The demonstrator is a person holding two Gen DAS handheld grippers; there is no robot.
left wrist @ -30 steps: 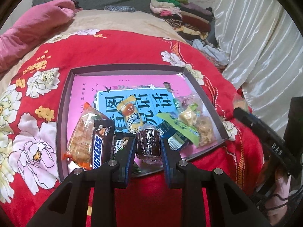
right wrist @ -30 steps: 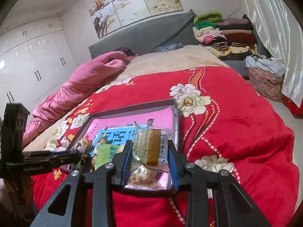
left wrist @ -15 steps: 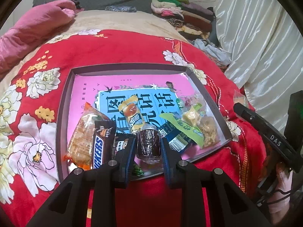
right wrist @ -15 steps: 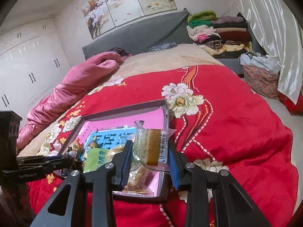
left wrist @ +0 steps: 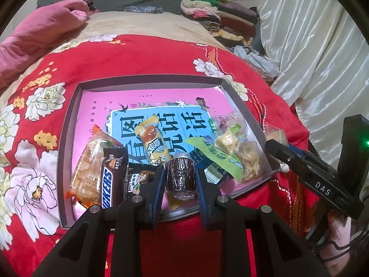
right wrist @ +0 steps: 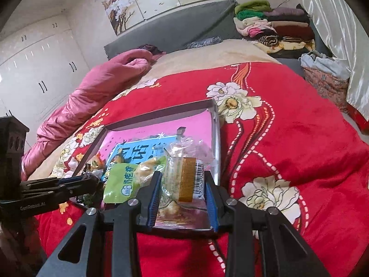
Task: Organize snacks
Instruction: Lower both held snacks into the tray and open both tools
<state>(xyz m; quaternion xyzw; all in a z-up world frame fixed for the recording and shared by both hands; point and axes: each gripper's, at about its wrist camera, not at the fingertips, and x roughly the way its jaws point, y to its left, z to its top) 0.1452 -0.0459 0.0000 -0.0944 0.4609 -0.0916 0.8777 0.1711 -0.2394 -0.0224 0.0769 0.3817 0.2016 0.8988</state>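
Observation:
A shallow grey tray [left wrist: 69, 124] with a pink and blue picture floor lies on the red flowered bedspread. In it lie a Snickers bar [left wrist: 110, 180], an orange cracker pack [left wrist: 85, 168], a yellow wafer pack [left wrist: 152, 143] and a green packet [left wrist: 214, 157]. My left gripper [left wrist: 180, 182] is shut on a small dark jelly cup [left wrist: 181, 177] above the tray's near edge. My right gripper [right wrist: 182, 184] is shut on a clear snack packet [right wrist: 184, 175] with an orange stripe and barcode, just over the tray's right near corner [right wrist: 216, 124]. The right gripper [left wrist: 306, 173] shows at the right of the left wrist view.
A pink quilt [right wrist: 99, 87] lies along the bed's left side. Folded clothes [right wrist: 272, 25] are stacked at the far right by a white curtain [left wrist: 322, 53]. White wardrobes [right wrist: 37, 64] stand at the left. The left gripper's body [right wrist: 46, 191] reaches in from the left of the right wrist view.
My right gripper has sunk toward the tray's right near corner with the packet still held. The left gripper has kept still with the jelly cup.

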